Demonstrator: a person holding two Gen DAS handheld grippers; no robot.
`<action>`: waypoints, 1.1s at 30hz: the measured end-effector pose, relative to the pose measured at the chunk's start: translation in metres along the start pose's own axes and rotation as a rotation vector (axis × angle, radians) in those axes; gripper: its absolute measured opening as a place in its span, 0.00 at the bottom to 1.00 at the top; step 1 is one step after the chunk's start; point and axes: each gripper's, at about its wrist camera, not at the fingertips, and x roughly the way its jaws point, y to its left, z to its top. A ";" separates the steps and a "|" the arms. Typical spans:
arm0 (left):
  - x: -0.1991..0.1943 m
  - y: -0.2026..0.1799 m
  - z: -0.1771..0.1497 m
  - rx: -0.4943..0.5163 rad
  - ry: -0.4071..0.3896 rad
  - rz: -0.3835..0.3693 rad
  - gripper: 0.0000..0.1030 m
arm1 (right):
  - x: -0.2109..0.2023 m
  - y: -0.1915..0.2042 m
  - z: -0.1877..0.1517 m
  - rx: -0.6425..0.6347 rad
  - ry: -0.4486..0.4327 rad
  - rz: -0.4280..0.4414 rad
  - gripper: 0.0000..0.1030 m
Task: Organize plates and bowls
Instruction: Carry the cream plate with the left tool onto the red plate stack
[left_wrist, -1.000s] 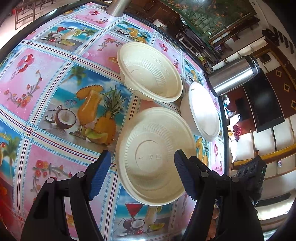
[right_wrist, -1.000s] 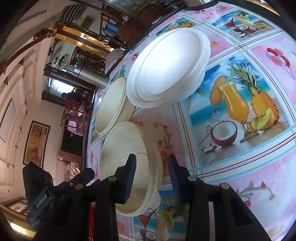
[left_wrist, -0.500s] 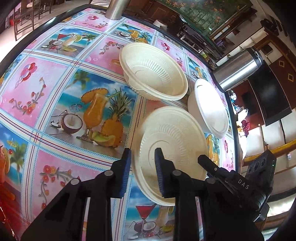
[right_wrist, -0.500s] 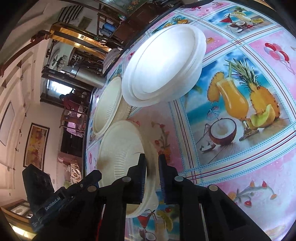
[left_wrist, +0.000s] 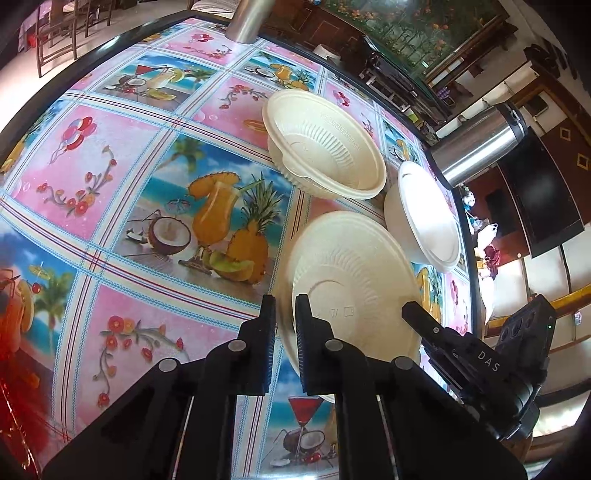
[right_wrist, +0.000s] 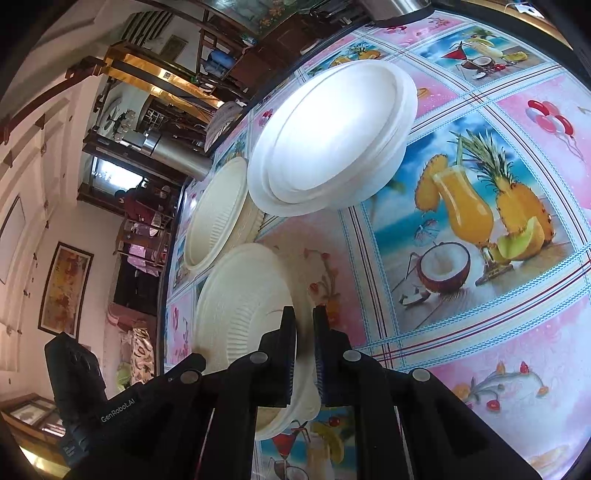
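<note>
We have both tools on the same cream ribbed plate (left_wrist: 354, 273), which sits low and centre in both wrist views on the tabletop (left_wrist: 110, 177) with its fruit-drink print. Our left gripper (left_wrist: 285, 317) has just closed, and its jaws now pinch the plate's near-left rim. Our right gripper (right_wrist: 304, 332) has also just closed, jaws pinching the opposite rim, which shows as a thin edge between the pads. Above the plate in the left wrist view sits a stack of cream ribbed bowls (left_wrist: 325, 144), and to the right of it a stack of smooth white bowls (left_wrist: 424, 218), close by the held plate. A steel flask (left_wrist: 480, 144) stands in the upper right of that frame.
</note>
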 end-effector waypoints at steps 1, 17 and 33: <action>-0.004 0.003 -0.001 -0.006 -0.008 -0.002 0.08 | 0.001 0.002 -0.001 -0.010 -0.001 -0.002 0.09; -0.128 0.088 -0.062 -0.069 -0.195 0.004 0.08 | -0.007 0.091 -0.098 -0.281 -0.090 0.112 0.09; -0.211 0.168 -0.107 -0.085 -0.327 0.074 0.08 | -0.027 0.188 -0.211 -0.463 -0.061 0.226 0.09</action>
